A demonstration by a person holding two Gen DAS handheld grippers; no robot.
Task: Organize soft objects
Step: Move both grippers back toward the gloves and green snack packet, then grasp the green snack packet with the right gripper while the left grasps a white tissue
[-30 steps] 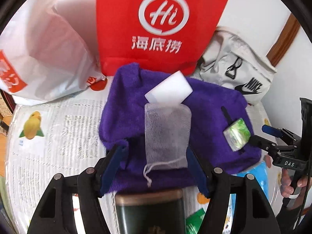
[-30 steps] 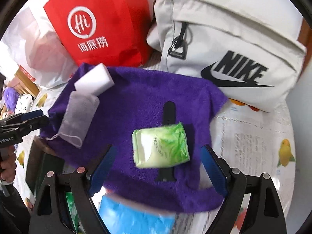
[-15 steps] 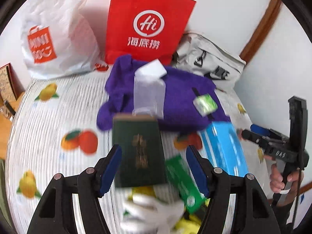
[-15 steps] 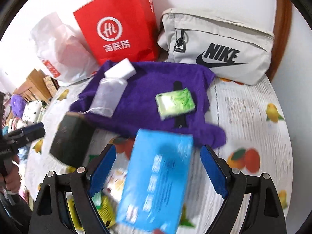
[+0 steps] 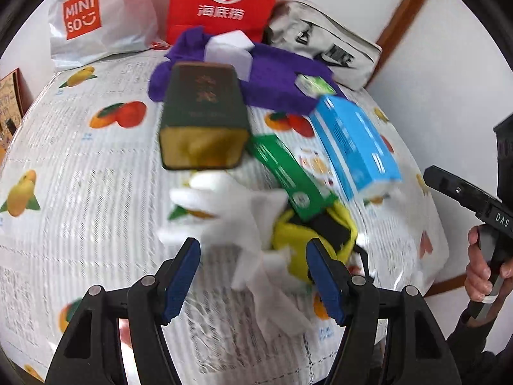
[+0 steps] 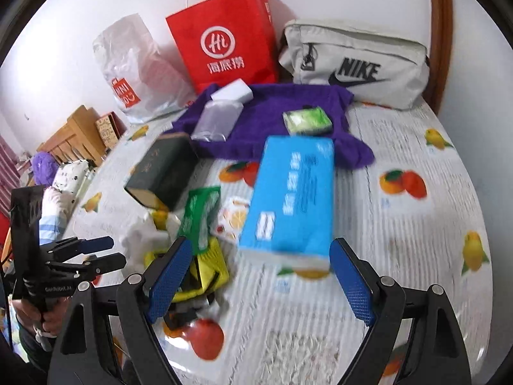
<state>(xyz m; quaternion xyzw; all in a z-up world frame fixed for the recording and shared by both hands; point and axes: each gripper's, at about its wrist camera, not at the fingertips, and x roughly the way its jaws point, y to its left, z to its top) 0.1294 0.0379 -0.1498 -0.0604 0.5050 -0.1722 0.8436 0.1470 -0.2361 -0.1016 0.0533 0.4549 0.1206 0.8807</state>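
A purple towel (image 6: pixel 279 118) lies at the back of the table with a white sponge (image 6: pixel 232 91), a mesh pouch (image 6: pixel 218 120) and a green tissue pack (image 6: pixel 307 120) on it. It also shows in the left wrist view (image 5: pixel 275 77). White gloves (image 5: pixel 231 211) and a yellow pouch (image 5: pixel 298 240) lie just ahead of my open, empty left gripper (image 5: pixel 253 276). My right gripper (image 6: pixel 259 276) is open and empty, just behind a blue box (image 6: pixel 291 195).
A dark green tin (image 5: pixel 202 109), a green box (image 5: pixel 288 176) and the blue box (image 5: pixel 352 147) lie mid-table. A red paper bag (image 6: pixel 224 38), a white plastic bag (image 6: pixel 134 67) and a grey Nike bag (image 6: pixel 356 64) stand against the wall. The fruit-print tablecloth (image 6: pixel 416 224) covers the table.
Both grippers have pulled back from the purple towel toward the table's front. The tin, boxes, gloves and yellow pouch have come into view. Both stay open.
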